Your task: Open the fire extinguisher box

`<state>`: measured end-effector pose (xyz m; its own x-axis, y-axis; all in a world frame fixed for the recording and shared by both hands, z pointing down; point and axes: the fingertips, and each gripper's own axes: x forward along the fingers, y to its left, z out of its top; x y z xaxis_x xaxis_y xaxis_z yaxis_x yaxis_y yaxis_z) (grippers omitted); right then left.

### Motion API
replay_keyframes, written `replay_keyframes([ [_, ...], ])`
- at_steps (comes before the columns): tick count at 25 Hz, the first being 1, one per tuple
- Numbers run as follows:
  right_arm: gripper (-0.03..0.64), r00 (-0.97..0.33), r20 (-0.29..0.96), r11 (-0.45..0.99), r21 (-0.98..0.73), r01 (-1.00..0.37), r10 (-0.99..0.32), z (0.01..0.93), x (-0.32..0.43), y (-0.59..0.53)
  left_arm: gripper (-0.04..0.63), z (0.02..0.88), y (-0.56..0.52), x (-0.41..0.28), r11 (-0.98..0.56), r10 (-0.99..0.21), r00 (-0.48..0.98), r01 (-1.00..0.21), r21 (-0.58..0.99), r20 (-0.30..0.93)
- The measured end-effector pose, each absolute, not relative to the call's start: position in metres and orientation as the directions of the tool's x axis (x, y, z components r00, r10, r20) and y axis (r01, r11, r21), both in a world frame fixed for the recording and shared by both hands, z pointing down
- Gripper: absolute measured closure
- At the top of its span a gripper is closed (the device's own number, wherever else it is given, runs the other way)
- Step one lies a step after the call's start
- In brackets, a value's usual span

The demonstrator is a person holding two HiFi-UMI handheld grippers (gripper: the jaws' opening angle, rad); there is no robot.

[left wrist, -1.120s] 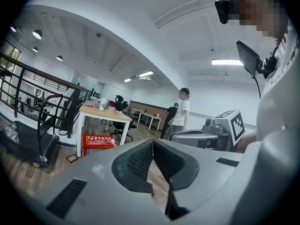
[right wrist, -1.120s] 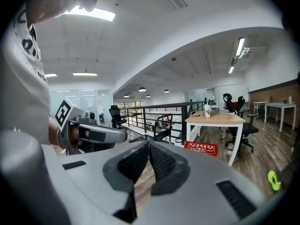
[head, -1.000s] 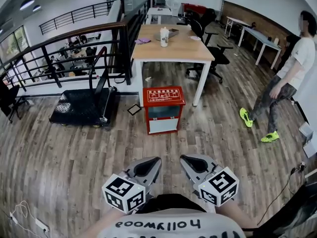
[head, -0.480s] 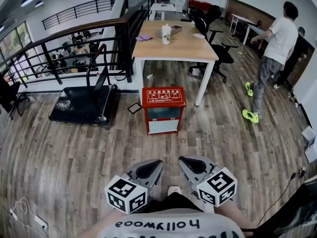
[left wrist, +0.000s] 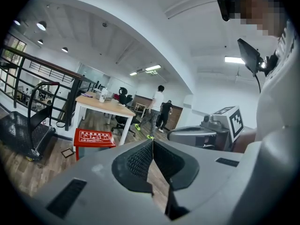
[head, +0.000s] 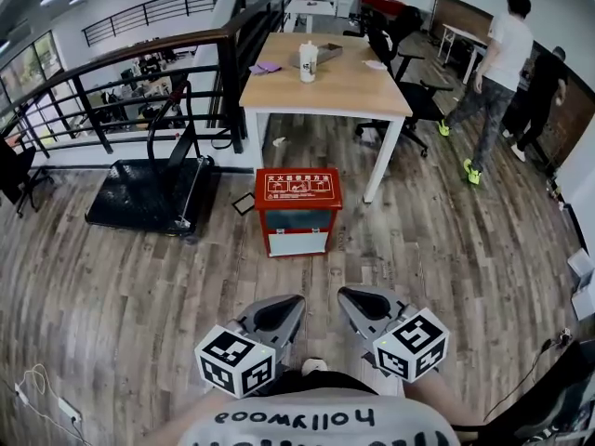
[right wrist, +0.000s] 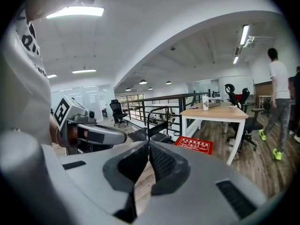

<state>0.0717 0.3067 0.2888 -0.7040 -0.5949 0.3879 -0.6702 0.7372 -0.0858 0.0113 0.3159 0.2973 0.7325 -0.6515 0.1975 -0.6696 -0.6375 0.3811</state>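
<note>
Though still shut, box [head: 297, 189] nearer

The box [head: 298, 210] is painted red — its lid is printed with white lettering, and its front is split into a dark teal pane and a white panel. The left gripper [head: 294, 301] and right gripper [head: 346, 297] are finished in grey, with markers [head: 234, 360] patterned in black and white squares. The floor [head: 112, 295] is streaked in grey-brown wood grain; the table [head: 344, 86] is topped in pale wood — its legs are painted white.
</note>
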Motion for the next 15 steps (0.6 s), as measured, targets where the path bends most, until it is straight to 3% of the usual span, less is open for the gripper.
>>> replay_keyframes([
  [15, 0.606, -0.753, 0.392, 0.788, -0.101, -0.607, -0.529, 0.304, 0.112, 0.239, 0.586, 0.307, 0.253, 0.051, -0.584, -0.711, 0.672, -0.728, 0.36, 0.205],
])
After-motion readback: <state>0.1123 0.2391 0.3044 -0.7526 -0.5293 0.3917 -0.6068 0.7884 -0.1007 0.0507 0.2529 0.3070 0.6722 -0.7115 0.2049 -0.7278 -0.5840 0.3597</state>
